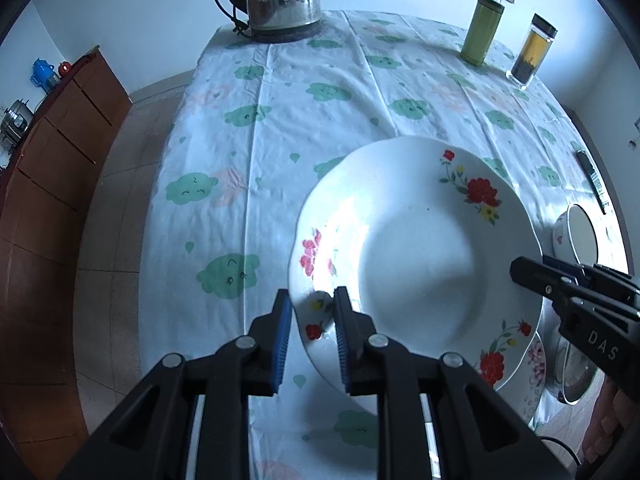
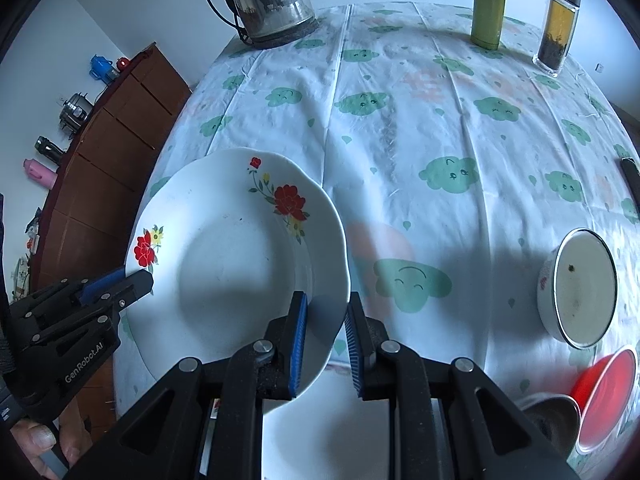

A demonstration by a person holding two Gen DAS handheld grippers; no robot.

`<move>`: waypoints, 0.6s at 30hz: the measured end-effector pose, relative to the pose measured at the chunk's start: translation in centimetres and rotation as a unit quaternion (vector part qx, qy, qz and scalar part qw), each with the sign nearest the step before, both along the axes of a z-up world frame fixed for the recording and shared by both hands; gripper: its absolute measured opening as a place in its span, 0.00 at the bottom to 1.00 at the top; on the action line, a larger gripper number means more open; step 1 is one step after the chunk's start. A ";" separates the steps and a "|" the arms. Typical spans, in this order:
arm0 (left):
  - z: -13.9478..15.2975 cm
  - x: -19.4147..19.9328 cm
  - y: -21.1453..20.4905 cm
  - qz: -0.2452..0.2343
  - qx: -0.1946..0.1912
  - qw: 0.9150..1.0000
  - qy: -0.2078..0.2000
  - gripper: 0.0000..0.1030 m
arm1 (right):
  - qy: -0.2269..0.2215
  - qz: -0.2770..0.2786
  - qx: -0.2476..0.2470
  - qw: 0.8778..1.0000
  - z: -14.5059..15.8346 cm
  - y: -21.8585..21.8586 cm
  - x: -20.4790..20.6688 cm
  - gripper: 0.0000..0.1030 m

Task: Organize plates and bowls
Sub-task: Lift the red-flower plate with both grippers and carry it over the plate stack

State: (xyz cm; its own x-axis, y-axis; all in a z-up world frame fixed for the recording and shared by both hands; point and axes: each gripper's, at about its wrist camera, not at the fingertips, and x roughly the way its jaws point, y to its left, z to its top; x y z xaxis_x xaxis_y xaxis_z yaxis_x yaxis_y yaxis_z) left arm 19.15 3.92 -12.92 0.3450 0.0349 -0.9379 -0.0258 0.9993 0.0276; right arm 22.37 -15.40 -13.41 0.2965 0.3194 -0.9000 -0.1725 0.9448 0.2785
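Note:
A white plate with red flowers hangs above the tablecloth, held by both grippers on opposite sides of its scalloped rim. My left gripper is shut on the plate's left rim, blue pads on either side of it. In the right wrist view the same plate sits at the left, and my right gripper is shut on its right rim. Each gripper also shows in the other's view: the right gripper and the left gripper. A white enamel bowl stands on the table to the right.
A red bowl and a metal bowl sit at the near right, by a pink-flowered plate. At the table's far edge stand a kettle, a green canister and a tea jar. A wooden cabinet lines the left wall.

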 end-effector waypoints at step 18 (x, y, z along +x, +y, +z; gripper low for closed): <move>1.2 -3.6 -2.3 -0.018 -0.002 1.000 0.001 0.18 | -0.006 -0.011 0.016 1.000 1.2 -2.6 -4.9 0.20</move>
State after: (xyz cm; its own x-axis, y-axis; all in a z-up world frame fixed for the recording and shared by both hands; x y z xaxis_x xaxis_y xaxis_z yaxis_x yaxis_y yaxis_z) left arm 15.53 1.66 -11.76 0.3450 0.0180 -0.9384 0.0110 0.9997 0.0232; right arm 17.51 -18.00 -12.19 0.3147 0.3418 -0.8855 -0.1549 0.9389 0.3074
